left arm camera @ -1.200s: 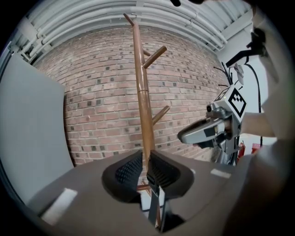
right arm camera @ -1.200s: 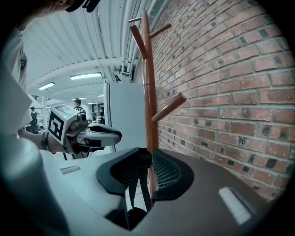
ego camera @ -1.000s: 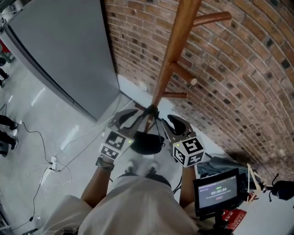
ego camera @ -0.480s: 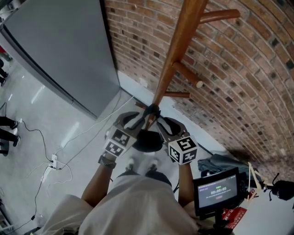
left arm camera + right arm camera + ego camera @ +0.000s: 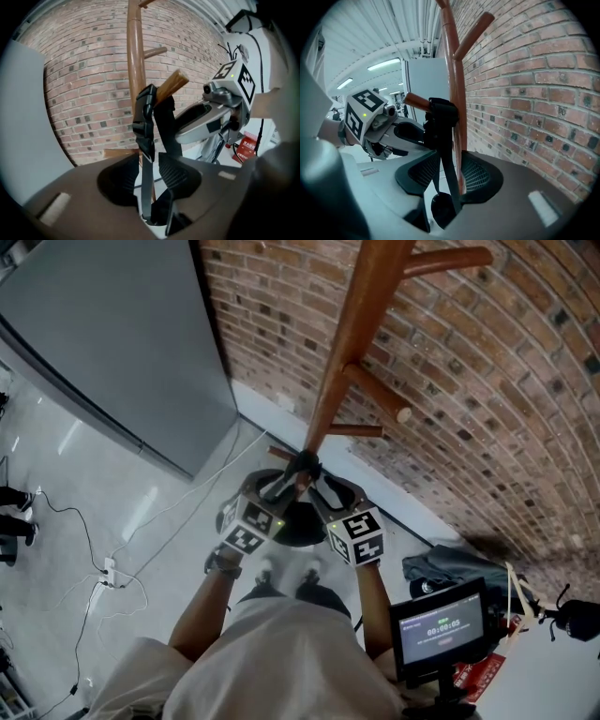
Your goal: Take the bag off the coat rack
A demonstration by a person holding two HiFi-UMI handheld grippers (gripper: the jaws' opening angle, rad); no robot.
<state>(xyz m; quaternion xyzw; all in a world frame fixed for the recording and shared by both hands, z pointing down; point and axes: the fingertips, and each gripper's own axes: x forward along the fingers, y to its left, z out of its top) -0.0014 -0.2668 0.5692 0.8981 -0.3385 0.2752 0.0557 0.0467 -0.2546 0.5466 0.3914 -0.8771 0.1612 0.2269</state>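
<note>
A wooden coat rack (image 5: 352,343) stands before the brick wall. A black bag (image 5: 298,521) hangs low by its straps (image 5: 303,465) from a short peg (image 5: 171,84). My left gripper (image 5: 278,487) and right gripper (image 5: 323,489) meet at the straps from either side. In the left gripper view a strap (image 5: 146,159) runs down between the jaws of the left gripper (image 5: 147,183), which are opening, and the pads stand off it. In the right gripper view the right gripper (image 5: 449,180) is also opening, with a strap (image 5: 449,164) loose between its pads.
A grey cabinet (image 5: 103,343) stands left of the rack, against the brick wall (image 5: 487,409). Cables and a power strip (image 5: 108,573) lie on the floor at left. A small monitor on a stand (image 5: 441,629) and a dark heap of cloth (image 5: 441,568) are at right.
Both grippers have drawn closer together at the straps under the peg. The bag still hangs from the rack.
</note>
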